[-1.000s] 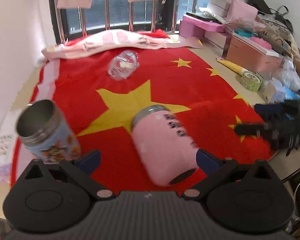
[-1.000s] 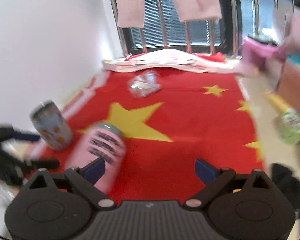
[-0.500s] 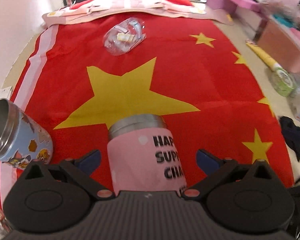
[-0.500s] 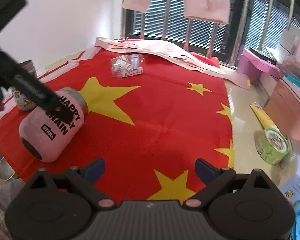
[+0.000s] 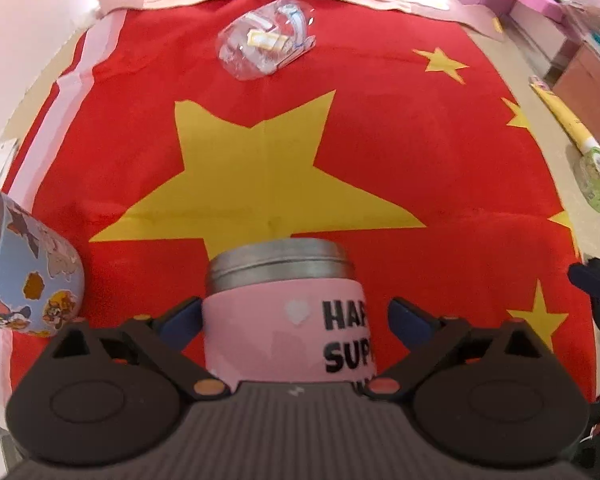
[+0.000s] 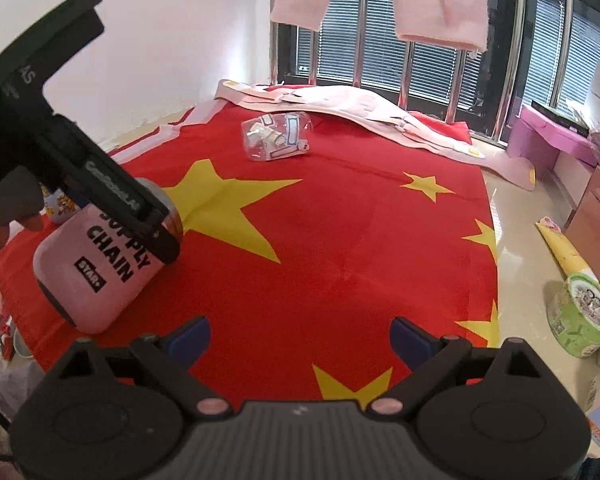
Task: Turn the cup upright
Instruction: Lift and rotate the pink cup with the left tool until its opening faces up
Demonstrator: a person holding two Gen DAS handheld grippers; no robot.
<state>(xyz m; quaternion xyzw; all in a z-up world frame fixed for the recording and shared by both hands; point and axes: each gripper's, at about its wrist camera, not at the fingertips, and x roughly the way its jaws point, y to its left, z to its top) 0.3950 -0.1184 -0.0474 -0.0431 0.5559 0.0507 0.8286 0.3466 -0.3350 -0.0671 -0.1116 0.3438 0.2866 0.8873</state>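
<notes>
A pink cup [image 5: 284,320] with black lettering and a steel rim lies on its side on the red flag cloth [image 5: 380,152], rim pointing away from me. My left gripper [image 5: 296,316] is open with the cup's body between its fingers; the left finger is close to the cup's side, the right one stands apart. In the right wrist view the pink cup [image 6: 96,276] lies at the left with the left gripper over it. My right gripper [image 6: 300,336] is open and empty above the cloth, well right of the cup.
A blue cartoon steel cup [image 5: 24,280] lies on its side at the left. A clear plastic cup [image 5: 264,40] lies on its side at the far end. A green tape roll [image 6: 584,316], a yellow tube and pink boxes sit off the cloth's right edge.
My left gripper has moved forward and down, so the pink cup now sits deeper between its fingers. My right gripper has barely moved over the last half second.
</notes>
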